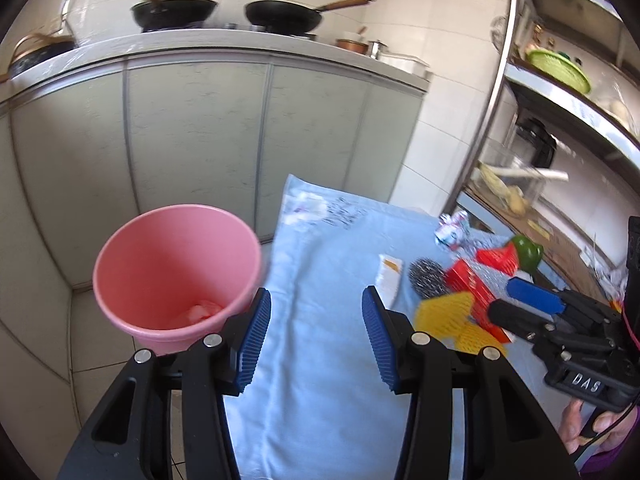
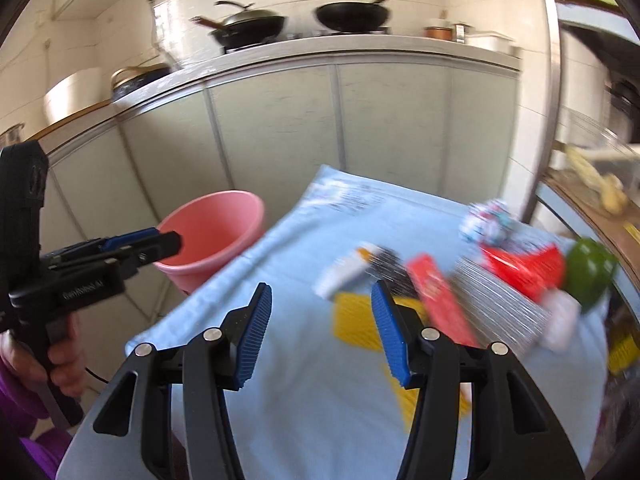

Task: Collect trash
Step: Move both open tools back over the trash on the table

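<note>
A pink bucket (image 1: 176, 272) stands on the floor left of the table, with a crumpled pale piece (image 1: 200, 312) inside; it also shows in the right wrist view (image 2: 216, 236). My left gripper (image 1: 316, 336) is open and empty beside the bucket's rim, over the blue cloth (image 1: 320, 360). My right gripper (image 2: 320, 332) is open and empty above the cloth (image 2: 304, 400). Trash lies at the table's right: yellow netting (image 2: 356, 320), a red box (image 2: 440, 300), a steel scourer (image 1: 426, 278), a white tube (image 1: 389, 276), crumpled wrapper (image 2: 486, 220), red packet (image 2: 524, 268).
A green pepper (image 2: 590, 276) lies at the right edge of the table. Grey cabinet doors (image 1: 200, 140) stand behind, with woks (image 1: 284, 14) on the counter. A metal shelf rack (image 1: 560, 100) stands to the right. The right gripper shows in the left wrist view (image 1: 520, 308).
</note>
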`<state>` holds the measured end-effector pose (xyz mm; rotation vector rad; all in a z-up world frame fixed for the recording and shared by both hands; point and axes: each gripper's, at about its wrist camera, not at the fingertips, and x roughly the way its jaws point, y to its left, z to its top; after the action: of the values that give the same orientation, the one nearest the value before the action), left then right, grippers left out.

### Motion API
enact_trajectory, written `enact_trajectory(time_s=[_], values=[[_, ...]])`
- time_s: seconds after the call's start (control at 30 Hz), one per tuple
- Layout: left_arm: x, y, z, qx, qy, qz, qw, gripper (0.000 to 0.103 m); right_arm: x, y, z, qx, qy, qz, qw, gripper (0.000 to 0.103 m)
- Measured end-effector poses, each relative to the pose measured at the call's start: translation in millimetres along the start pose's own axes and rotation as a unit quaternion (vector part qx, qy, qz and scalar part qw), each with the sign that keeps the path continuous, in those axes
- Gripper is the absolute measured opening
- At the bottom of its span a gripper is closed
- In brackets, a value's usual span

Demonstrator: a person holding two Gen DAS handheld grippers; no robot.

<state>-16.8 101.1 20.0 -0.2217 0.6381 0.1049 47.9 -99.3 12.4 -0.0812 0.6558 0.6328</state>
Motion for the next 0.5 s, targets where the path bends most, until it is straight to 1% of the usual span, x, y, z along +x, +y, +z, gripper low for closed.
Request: enact_trajectory(time_s=[0.23,0.4,0.5], values=[[21,-29,0,0.016,0.021,-0.026,0.9993,0.047,-15,-54,-20,0.058,-0.003,-0.038,0.998,0.053],[35,-50,-1,0.039,0.031,-0.042,0.9979,0.047,-19,-76,-28,0.079,-0.006,-0.053,0.995,0.053],[46,-61,-3,0.051,0.041,-0.067,0.9956,0.047,-20,-88,-33,0.091,-0.004,-0.061,0.994,0.053]])
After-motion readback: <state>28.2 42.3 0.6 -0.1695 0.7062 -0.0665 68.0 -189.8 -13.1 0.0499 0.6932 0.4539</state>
